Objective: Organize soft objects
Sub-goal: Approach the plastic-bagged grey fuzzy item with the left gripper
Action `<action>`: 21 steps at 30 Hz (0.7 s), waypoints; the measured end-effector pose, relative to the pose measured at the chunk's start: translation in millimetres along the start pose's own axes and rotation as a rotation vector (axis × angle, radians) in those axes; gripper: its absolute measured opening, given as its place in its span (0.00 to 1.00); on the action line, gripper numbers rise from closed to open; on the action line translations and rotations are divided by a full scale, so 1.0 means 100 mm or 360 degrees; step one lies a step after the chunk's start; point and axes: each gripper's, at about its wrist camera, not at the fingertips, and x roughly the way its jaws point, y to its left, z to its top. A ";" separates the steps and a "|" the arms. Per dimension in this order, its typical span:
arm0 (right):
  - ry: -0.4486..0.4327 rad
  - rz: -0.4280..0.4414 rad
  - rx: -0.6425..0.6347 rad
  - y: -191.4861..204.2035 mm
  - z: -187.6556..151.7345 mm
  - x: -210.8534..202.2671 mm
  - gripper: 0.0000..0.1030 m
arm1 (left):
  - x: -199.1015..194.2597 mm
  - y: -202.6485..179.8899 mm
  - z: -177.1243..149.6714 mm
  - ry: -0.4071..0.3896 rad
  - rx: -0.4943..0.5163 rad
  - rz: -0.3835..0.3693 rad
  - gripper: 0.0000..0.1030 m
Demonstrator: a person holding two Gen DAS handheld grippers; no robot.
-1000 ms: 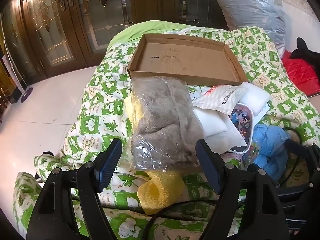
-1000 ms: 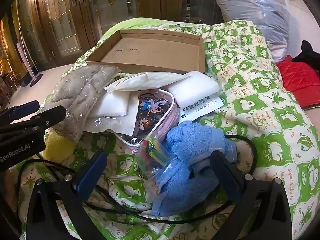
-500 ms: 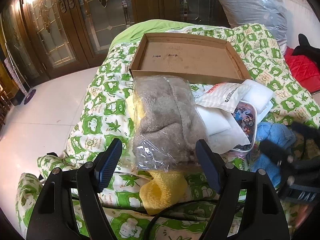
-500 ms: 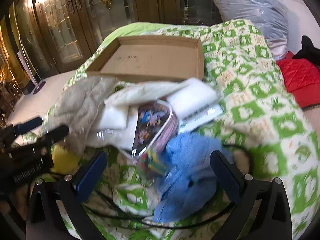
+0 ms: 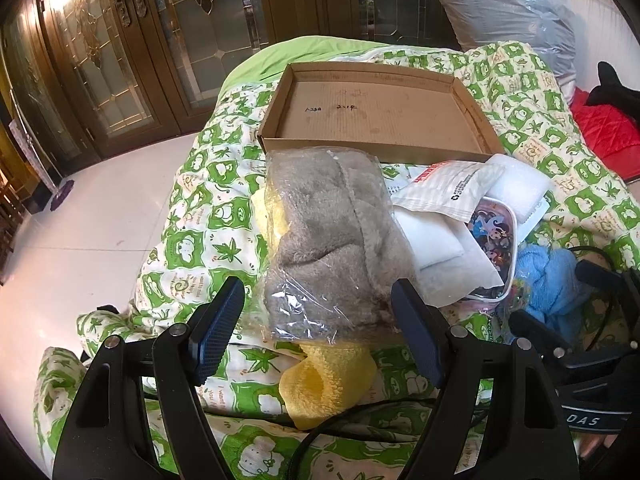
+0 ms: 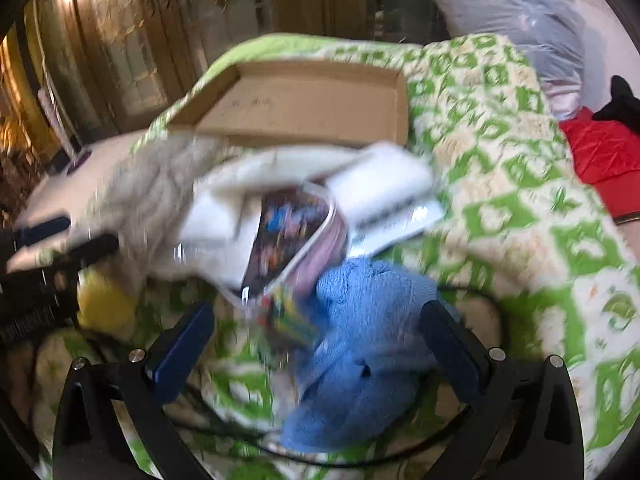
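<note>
Left wrist: gripper (image 5: 318,330) spread wide, straddling bagged towel (image 5: 332,240).

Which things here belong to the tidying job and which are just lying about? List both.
Job: grey plush in plastic bag, yellow towel, blue towel, white pads, cartoon pouch, cardboard tray.

Lying about: red quilted cloth, bagged pillow, black cable.
</note>
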 end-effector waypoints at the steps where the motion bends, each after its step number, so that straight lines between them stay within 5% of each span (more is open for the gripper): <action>1: -0.0019 0.0011 0.0008 0.00 0.02 -0.02 1.00 | 0.00 0.00 0.00 0.0000 -0.0002 -0.0001 0.75; 21: -0.0031 0.0020 0.0009 0.02 0.05 -0.03 1.00 | -0.01 0.00 0.00 -0.0001 -0.0004 -0.0004 0.75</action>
